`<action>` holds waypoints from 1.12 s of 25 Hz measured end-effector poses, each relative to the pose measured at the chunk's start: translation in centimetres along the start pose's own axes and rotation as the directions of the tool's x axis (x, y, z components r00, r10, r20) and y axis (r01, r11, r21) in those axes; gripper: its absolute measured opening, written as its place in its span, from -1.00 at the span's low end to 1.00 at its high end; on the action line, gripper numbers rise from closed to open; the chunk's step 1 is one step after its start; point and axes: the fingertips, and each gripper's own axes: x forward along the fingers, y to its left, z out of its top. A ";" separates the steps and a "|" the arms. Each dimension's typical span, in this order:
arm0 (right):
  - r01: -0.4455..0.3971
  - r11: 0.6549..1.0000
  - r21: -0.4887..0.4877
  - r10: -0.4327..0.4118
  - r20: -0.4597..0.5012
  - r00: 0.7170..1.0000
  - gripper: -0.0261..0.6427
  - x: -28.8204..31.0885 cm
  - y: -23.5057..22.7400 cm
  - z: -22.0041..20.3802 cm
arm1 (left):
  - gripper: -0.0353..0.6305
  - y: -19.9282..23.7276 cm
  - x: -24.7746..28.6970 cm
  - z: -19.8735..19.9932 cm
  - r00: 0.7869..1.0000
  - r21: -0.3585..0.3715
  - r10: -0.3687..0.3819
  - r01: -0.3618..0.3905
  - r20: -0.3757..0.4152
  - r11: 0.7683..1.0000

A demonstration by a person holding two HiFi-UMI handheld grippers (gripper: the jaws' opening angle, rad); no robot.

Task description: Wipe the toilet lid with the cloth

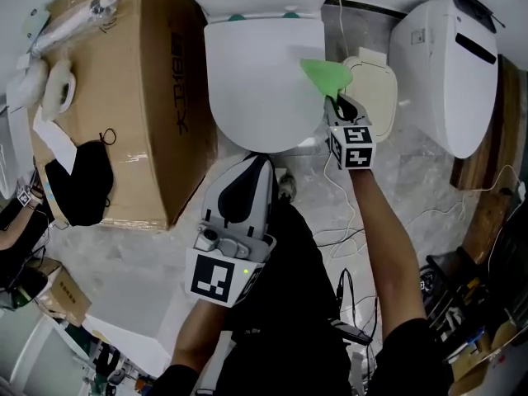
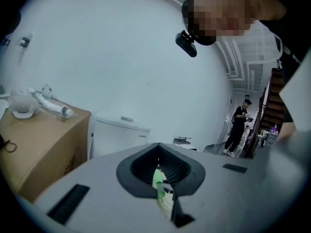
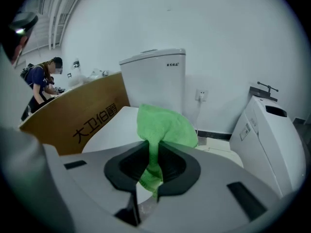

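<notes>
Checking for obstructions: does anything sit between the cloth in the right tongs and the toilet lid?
Nothing visible. The green cloth, pinched in the right tongs, is at the right edge of the toilet lid, whose top is bare.

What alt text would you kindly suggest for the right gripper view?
The right gripper is shut on a green cloth over the white toilet lid. Behind are the tank, a cardboard box at left and a second toilet at right.

Left hand-held gripper [image 2: 160, 173] with jaws pressed together, white toilet cistern [image 2: 119, 132] just beyond, cardboard box [image 2: 41, 140] to its left, person [image 2: 239, 125] standing far right
</notes>
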 end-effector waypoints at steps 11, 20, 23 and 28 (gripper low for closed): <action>0.073 0.996 0.046 -0.070 -0.049 0.996 -0.73 7.8 -5.4 4.8 | -0.90 4.4 7.4 0.2 0.992 -0.020 -0.061 0.059 -0.113 0.998; 0.115 0.993 0.020 -0.112 -0.123 0.986 -0.73 14.3 -8.3 6.5 | -0.90 8.3 12.5 1.6 0.988 0.002 -0.094 0.095 -0.122 0.995; 0.115 0.993 -0.005 -0.114 -0.162 0.980 -0.73 15.8 -8.8 6.3 | -0.90 9.4 13.3 1.6 0.988 -0.005 -0.087 0.087 -0.128 0.996; 0.085 0.995 -0.056 -0.096 -0.241 0.966 -0.73 17.9 -8.6 4.8 | -0.90 10.9 14.2 1.5 0.989 -0.015 -0.071 0.069 -0.126 0.997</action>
